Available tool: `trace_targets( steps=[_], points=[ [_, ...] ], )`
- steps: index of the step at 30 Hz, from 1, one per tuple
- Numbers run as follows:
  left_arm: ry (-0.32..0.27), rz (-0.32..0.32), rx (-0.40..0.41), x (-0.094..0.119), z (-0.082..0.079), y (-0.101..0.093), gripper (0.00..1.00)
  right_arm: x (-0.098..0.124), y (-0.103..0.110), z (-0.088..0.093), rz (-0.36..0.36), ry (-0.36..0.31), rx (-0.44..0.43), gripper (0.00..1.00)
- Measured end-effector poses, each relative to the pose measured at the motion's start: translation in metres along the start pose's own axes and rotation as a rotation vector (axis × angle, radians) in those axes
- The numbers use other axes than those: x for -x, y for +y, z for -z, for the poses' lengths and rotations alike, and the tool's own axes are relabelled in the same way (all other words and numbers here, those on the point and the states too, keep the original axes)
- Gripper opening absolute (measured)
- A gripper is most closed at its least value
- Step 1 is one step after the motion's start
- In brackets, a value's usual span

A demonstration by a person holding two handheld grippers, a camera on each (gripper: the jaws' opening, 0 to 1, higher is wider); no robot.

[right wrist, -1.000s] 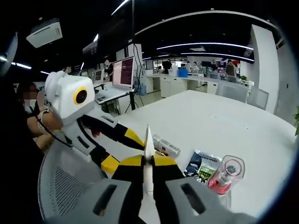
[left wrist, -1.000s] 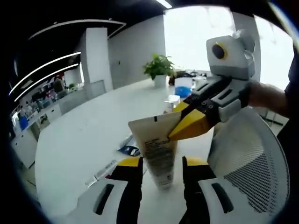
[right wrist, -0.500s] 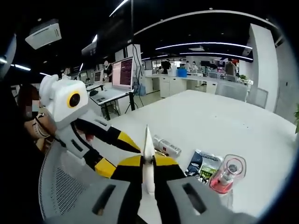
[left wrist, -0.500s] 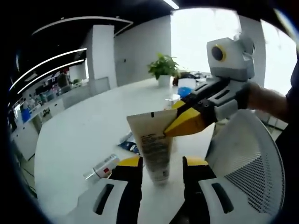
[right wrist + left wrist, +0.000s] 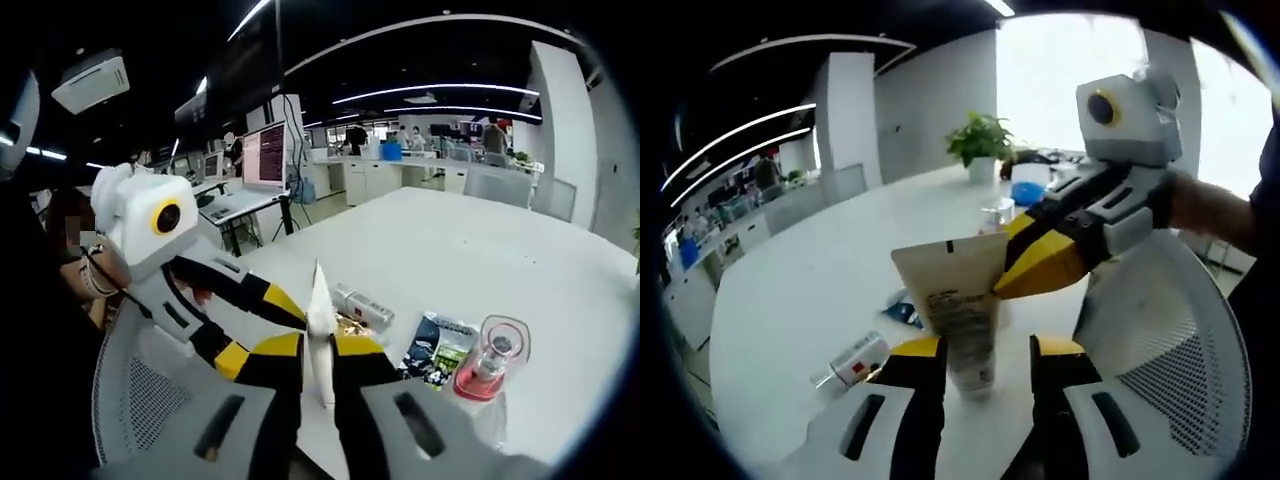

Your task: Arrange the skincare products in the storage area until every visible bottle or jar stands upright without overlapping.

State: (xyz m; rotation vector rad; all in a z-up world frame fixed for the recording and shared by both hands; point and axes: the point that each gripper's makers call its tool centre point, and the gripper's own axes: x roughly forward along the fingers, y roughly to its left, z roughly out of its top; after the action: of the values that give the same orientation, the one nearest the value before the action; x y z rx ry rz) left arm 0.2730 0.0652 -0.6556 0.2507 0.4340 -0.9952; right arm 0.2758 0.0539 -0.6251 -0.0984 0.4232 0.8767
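Overhead, right tongs [image 5: 320,350] pinching cream tube [image 5: 952,295] flat edge, left tongs [image 5: 985,350] flanking cap

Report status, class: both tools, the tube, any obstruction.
Right tool shut on cream tube, cap down. Left tool open around its cap end. Small bottle lying flat on white table.

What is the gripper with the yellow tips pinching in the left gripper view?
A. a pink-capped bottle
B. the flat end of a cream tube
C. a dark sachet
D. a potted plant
B: the right gripper is closed on the flat crimped end of the cream tube, whose cap points down between the left gripper tips.
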Motion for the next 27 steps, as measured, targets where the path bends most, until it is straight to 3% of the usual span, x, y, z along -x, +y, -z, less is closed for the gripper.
trace_targets(
  steps=[13,27],
  points=[
    [0.01,0.033,-0.052,-0.011,-0.004,0.001,0.29,-0.004,0.018,-0.002,-0.075,-0.009,-0.022,0.06],
    [0.009,0.052,-0.047,-0.026,0.002,0.009,0.2,-0.009,0.015,-0.011,-0.095,-0.032,-0.038,0.05]
  ],
)
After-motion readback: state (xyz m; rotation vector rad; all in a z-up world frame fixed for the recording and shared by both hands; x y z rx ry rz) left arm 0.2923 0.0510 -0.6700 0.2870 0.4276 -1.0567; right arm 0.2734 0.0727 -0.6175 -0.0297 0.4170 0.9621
